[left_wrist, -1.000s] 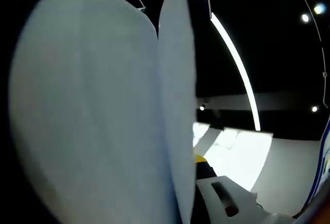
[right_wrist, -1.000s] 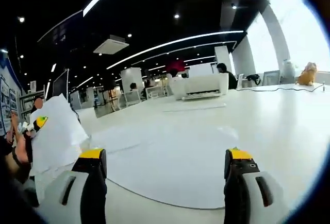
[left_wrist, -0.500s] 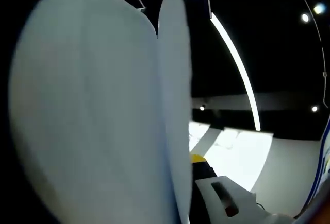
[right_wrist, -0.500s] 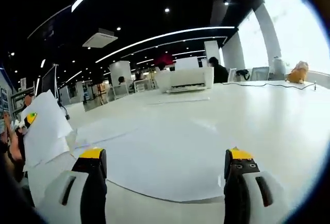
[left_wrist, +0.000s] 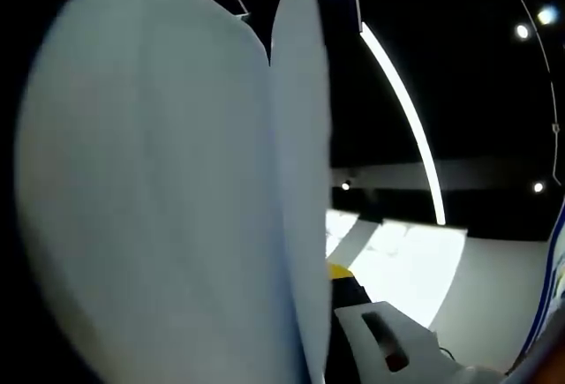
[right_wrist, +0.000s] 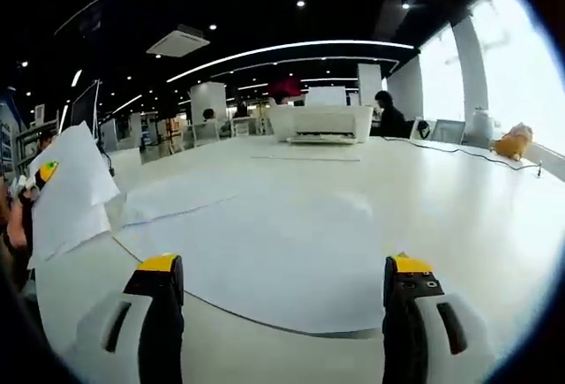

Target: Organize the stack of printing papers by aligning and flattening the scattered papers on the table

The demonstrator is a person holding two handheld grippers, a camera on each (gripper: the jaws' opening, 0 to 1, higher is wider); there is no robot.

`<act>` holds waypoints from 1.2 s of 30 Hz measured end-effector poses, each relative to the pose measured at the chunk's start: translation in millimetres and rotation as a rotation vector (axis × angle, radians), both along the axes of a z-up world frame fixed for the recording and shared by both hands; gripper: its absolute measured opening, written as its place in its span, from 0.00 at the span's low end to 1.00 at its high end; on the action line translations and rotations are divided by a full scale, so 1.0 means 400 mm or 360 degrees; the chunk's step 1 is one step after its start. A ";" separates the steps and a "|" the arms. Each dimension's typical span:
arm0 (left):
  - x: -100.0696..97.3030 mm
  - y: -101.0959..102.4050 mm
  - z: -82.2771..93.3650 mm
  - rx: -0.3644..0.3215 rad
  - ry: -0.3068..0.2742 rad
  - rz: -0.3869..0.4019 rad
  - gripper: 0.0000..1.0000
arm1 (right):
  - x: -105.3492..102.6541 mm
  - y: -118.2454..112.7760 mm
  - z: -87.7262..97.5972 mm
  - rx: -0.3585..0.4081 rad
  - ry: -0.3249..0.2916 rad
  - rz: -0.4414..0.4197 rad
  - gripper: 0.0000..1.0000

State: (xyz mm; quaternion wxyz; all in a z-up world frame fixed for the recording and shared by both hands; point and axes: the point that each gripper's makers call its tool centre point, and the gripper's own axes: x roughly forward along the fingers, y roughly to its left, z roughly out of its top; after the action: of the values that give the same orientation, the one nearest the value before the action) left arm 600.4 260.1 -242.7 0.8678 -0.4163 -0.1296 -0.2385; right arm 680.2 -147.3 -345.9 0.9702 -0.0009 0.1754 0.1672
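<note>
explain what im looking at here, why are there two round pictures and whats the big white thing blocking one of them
These come from two small cameras, each riding on a hand-held gripper that a person carries, one per hand. Each looks forward along its own two jaws through a fisheye lens, so the picture is round.

In the left gripper view, the big white shapes are sheets of paper held upright right against the lens. One yellow-tipped jaw presses the sheets' edge, so the left gripper seems shut on them.

In the right gripper view, the right gripper is open, its two yellow-tipped jaws standing apart with nothing between. Beyond them a loose sheet lies flat on a large white table, with a white printer at the far end. At the left edge the other gripper holds up the same paper bundle.
</note>
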 end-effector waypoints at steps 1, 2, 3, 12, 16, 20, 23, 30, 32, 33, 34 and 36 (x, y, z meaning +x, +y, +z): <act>0.000 0.000 0.000 0.0000 -0.0001 0.0000 0.07 | 0.000 0.000 -0.005 -0.0007 0.0018 0.0003 0.88; 0.000 0.000 0.000 -0.0001 -0.0001 0.0000 0.07 | 0.000 -0.001 -0.008 -0.0010 0.0027 0.0003 0.87; -0.001 0.000 0.001 -0.0002 -0.0002 0.0000 0.07 | 0.000 -0.002 -0.014 -0.0020 0.0052 0.0008 0.86; -0.004 -0.007 0.004 -0.0003 -0.0003 -0.0001 0.07 | -0.003 -0.011 -0.026 -0.0129 0.0062 -0.0025 0.84; -0.003 -0.008 0.004 -0.0004 -0.0002 -0.0002 0.07 | -0.001 -0.016 -0.028 -0.0113 0.0076 -0.0039 0.84; -0.004 -0.009 0.005 -0.0004 -0.0002 -0.0001 0.07 | 0.006 -0.017 -0.025 -0.0109 0.0073 -0.0036 0.84; -0.004 -0.008 0.005 -0.0006 -0.0003 0.0000 0.07 | 0.010 -0.017 -0.023 -0.0108 0.0069 -0.0032 0.84; -0.004 -0.007 0.005 -0.0006 -0.0003 -0.0002 0.07 | 0.009 -0.001 -0.024 -0.0107 0.0062 0.0008 0.77; -0.004 -0.006 0.005 -0.0006 -0.0003 -0.0002 0.07 | 0.009 -0.001 -0.025 -0.0107 0.0060 0.0009 0.76; -0.004 -0.006 0.005 -0.0006 -0.0003 -0.0003 0.07 | 0.010 0.001 -0.026 -0.0107 0.0060 0.0012 0.75; -0.004 -0.006 0.005 -0.0006 -0.0004 -0.0003 0.07 | 0.010 0.003 -0.026 -0.0107 0.0060 0.0015 0.75; -0.004 -0.005 0.005 -0.0007 -0.0005 -0.0004 0.07 | 0.009 0.005 -0.027 -0.0107 0.0054 0.0026 0.75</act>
State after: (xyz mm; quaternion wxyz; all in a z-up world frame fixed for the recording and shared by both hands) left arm 599.0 258.2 -240.7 0.8664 -0.4179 -0.1310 -0.2398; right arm 684.0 -145.1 -356.7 0.9651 -0.0321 0.1973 0.1692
